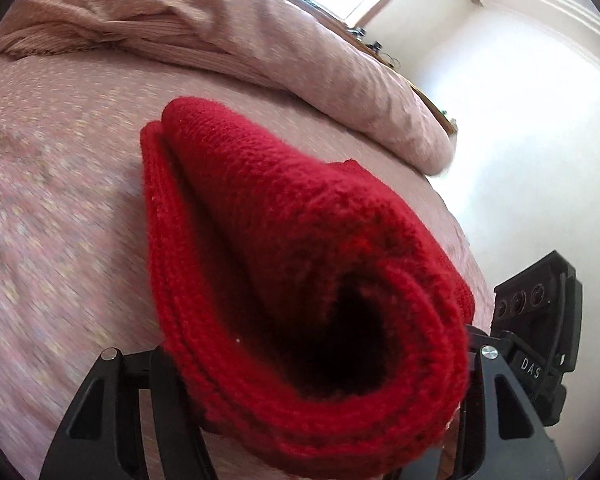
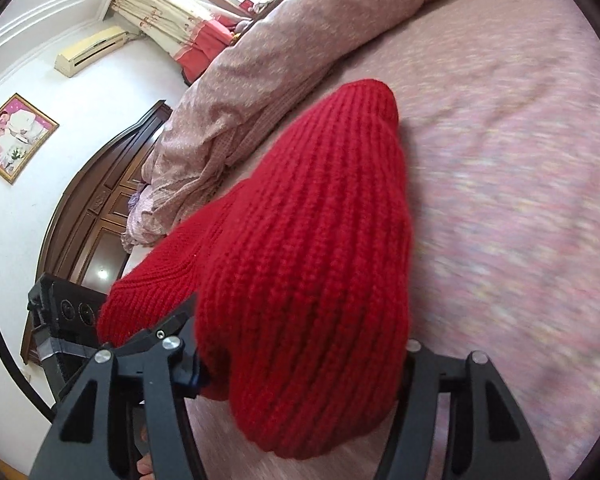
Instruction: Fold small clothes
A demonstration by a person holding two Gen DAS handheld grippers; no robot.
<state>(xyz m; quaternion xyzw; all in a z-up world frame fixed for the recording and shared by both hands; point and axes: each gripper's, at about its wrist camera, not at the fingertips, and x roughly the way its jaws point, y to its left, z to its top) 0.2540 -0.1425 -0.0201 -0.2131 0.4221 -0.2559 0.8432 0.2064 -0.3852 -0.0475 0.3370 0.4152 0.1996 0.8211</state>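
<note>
Gripping one red knitted garment (image 1: 300, 264) between them, both tools hold it up off the bed (image 1: 60, 208). The left tool (image 1: 320, 396) has its two black fingers clamped on a thick, rolled bundle of the knit; layered folds bulge out between them, and a dark hollow shows at the near end of the roll. The right tool (image 2: 300, 380) likewise pinches a wide wad of the same garment (image 2: 312, 260), ribbed side facing up, with the cloth filling the gap between its fingers. The garment hangs above the pink patterned sheet, its far tip pointing toward the rumpled pink quilt (image 2: 260, 68) heaped along the far side of the bed. From the left side, the other tool's body shows just right of the garment; from the right side, its partner shows just left of the garment. Beyond the quilt: a dark wooden headboard (image 2: 96, 208), a framed picture (image 2: 14, 136) on the white wall, an air conditioner (image 2: 90, 50), and curtains (image 2: 160, 12). The sheet looks smeared by motion blur.
</note>
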